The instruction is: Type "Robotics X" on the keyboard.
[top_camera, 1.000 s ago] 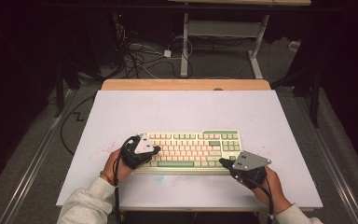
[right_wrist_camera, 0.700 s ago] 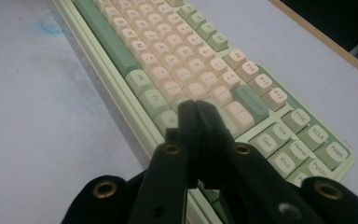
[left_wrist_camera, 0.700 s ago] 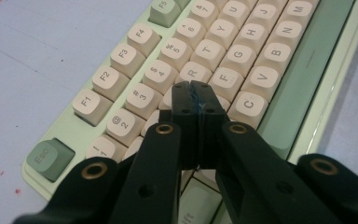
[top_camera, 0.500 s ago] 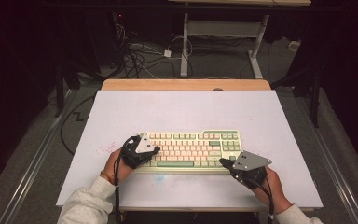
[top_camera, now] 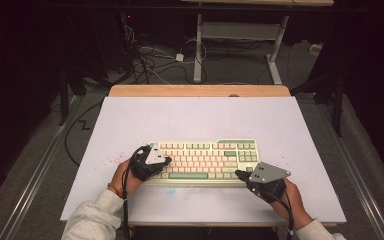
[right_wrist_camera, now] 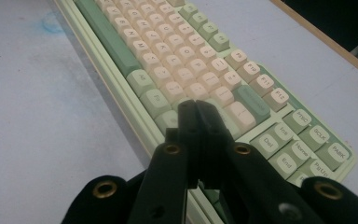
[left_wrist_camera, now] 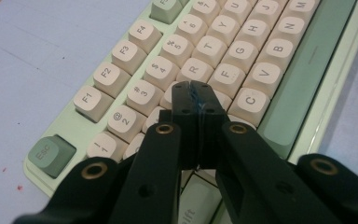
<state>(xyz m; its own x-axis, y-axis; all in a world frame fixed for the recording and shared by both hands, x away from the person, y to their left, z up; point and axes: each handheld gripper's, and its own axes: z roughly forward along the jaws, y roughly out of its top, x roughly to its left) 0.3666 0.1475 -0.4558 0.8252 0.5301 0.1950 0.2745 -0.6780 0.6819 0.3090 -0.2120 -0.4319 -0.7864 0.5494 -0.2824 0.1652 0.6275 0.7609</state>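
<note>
- The keyboard point(top_camera: 205, 161) sits flat on the white counter point(top_camera: 205, 120), near the person's edge and roughly centred, long side across — nothing else lies on the surface apart from some faint red and blue specks.
- The left gripper point(left_wrist_camera: 196, 91) has its fingers pinched fully together with nothing between them; the closed tip hangs over the left letter block, about where the E and D keys would be, poised like a single typing finger.
- The right gripper point(right_wrist_camera: 196, 108) is clenched just as tightly and equally empty, its tip over the right end of the main key block, beside the green Enter key.
- From the high view, the left gripper point(top_camera: 152, 159) and right gripper point(top_camera: 260, 176) bracket the board at its two ends — a typing stance.
- Whether either tip is actually pressing a key down is hard to tell; the closed fingers cover the contact spot.
- Judged progress: setup looks finished, with both tools closed and in place over the keys; the key-pressing itself seems to be what remains, and no frame shows how much has been typed.
</note>
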